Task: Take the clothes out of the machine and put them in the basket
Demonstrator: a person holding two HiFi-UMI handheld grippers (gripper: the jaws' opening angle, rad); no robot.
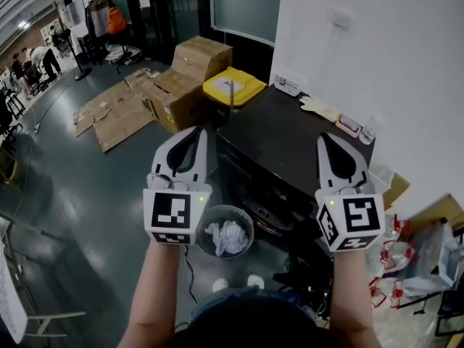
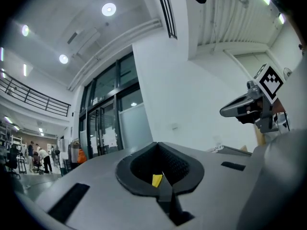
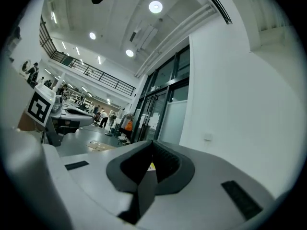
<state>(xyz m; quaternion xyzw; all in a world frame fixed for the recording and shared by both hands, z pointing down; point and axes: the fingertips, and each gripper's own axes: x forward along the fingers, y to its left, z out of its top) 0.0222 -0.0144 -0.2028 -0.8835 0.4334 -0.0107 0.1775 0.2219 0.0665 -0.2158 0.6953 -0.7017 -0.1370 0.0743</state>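
Observation:
In the head view both grippers are held up side by side above the black machine (image 1: pixel 290 133), pointing away from me. My left gripper (image 1: pixel 194 131) is shut with nothing between its jaws; in its own view the left gripper (image 2: pixel 159 146) points at the glass doors and white wall. My right gripper (image 1: pixel 328 138) is also shut and empty, and the right gripper (image 3: pixel 152 143) looks into the hall. Below, between my arms, a round mesh basket (image 1: pixel 206 220) stands on the floor with a crumpled white cloth (image 1: pixel 228 236) in it. The machine's inside is hidden.
Cardboard boxes (image 1: pixel 192 71) and a yellow-lidded bin (image 1: pixel 233 85) stand behind the machine, and flattened cardboard (image 1: pixel 116 111) lies on the floor at left. A pale glove (image 1: pixel 319 107) lies on the machine top. Plastic bags (image 1: pixel 406 267) crowd the right. People stand far left.

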